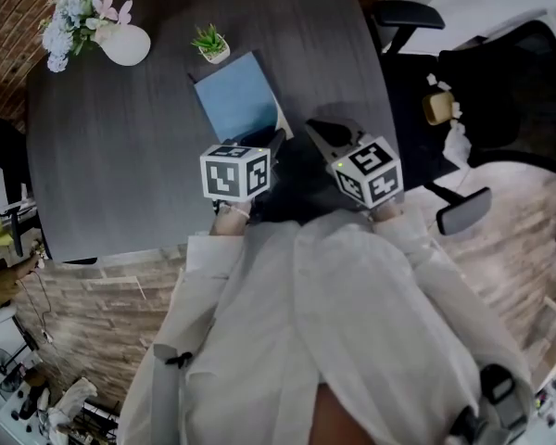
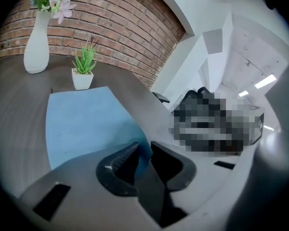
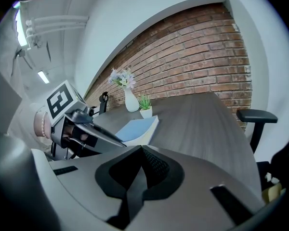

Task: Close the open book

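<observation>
No words, numbers or brand names can be read. The only printed signs are black-and-white square marker patterns on the left cube (image 1: 233,172) and right cube (image 1: 369,170), at six and four o'clock from the book (image 1: 238,95).

Book (image 1: 236,98) light blue; desk (image 1: 111,165) dark grey, wood-grained; vase (image 1: 126,44) white, at eleven o'clock; potted plant (image 1: 209,40) green; brick wall (image 2: 115,28) red-brown.

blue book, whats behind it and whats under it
Behind the blue book, toward the brick wall, stands a small potted plant, with a white vase of flowers farther left. The book lies closed on the dark table, and its cover hides anything beneath.
</observation>
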`<state>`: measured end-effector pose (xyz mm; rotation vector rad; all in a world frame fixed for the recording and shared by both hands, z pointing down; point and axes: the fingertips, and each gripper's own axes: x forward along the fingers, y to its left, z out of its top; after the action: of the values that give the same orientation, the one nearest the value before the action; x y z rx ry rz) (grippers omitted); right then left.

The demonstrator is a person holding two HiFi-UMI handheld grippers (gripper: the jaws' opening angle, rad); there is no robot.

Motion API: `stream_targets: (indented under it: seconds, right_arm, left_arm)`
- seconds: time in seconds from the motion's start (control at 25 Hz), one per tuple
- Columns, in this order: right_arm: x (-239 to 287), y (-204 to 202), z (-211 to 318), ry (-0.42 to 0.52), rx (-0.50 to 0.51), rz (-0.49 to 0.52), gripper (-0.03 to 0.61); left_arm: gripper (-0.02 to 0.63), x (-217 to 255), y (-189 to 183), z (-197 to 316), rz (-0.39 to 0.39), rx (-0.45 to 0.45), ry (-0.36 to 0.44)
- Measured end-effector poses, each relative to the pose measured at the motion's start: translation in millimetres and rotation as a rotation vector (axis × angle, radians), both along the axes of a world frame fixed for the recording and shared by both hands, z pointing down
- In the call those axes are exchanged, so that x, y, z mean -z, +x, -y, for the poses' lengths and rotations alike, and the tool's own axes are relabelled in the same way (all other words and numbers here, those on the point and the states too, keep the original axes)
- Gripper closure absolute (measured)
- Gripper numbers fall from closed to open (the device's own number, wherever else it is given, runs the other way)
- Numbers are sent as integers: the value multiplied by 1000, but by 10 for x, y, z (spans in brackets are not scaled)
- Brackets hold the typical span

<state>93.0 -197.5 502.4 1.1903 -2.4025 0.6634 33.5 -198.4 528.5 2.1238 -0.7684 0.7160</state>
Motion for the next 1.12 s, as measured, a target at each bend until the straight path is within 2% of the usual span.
stream_targets:
  seconds: [0.44, 0.6, 0.88, 1.12]
  right_arm:
    - [-49, 3, -22, -28, -26, -1, 572]
    - [-76, -15, -20, -31, -17, -19, 572]
    - [-116, -3, -28, -43, -25, -15, 572]
    - [-137, 7, -19, -47, -32, -16, 572]
  left_arm:
    - [543, -98, 45, -1, 87, -74, 23]
    - [541, -122, 61, 20, 144, -114, 73]
    - [535, -182, 90, -40, 277, -233, 158]
    - [532, -187, 99, -56, 286, -276, 165]
